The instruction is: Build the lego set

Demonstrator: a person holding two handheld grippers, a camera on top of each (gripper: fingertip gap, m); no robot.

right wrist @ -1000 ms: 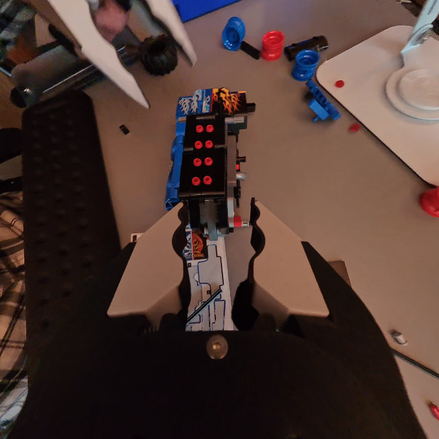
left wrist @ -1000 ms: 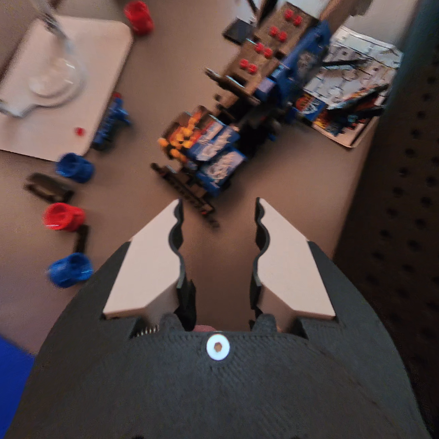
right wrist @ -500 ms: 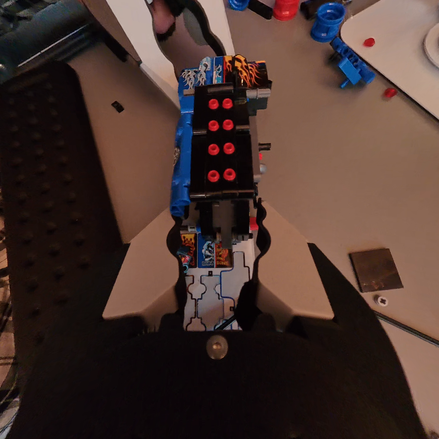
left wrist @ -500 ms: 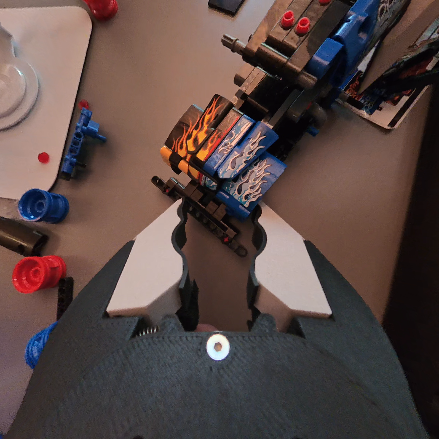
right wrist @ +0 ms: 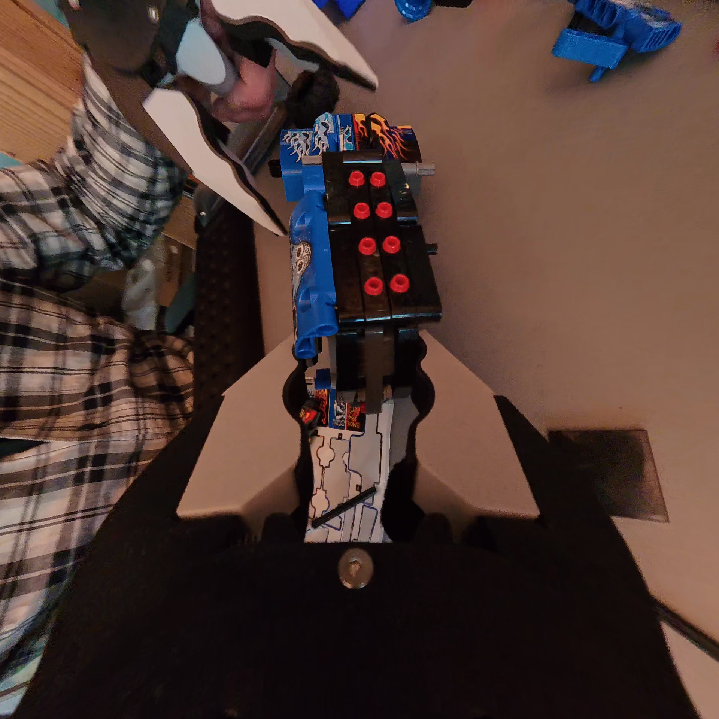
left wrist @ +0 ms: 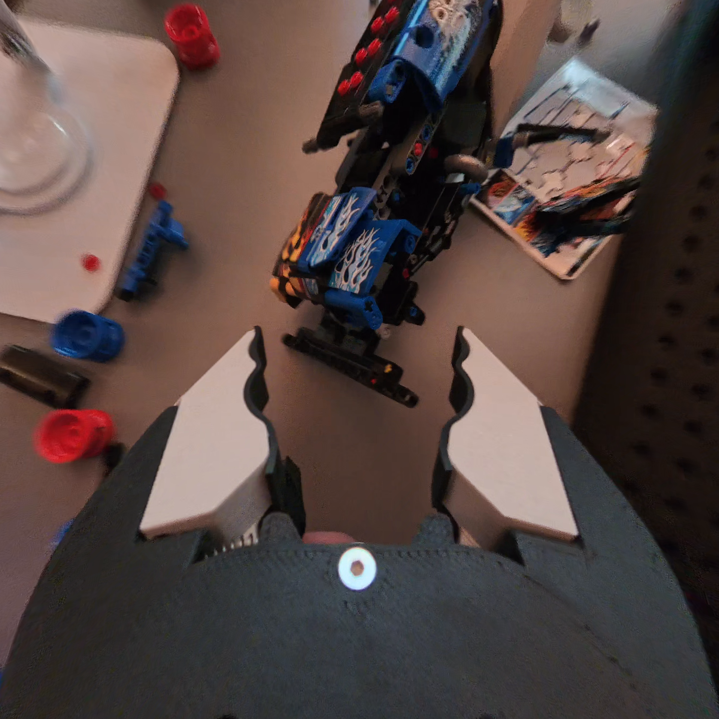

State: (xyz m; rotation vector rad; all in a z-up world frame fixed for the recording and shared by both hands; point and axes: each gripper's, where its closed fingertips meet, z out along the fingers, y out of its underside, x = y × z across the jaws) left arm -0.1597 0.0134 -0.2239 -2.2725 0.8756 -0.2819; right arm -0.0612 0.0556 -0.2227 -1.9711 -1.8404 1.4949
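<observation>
Grey table (left wrist: 241, 163) is carrying the lego truck (right wrist: 365, 249) at centre; right gripper (right wrist: 360, 346) is clamping its near end, left gripper (left wrist: 358, 330) is hovering wide open, empty; end-only grip risking twisting panels loose

right gripper (right wrist: 360, 346) seemingly gripping lego truck (right wrist: 362, 249)

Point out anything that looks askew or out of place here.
The lego truck is tipped onto its side, its rear end gripped by the right hand-held gripper. No wheels are fitted: loose red and blue wheels lie on the table.
</observation>
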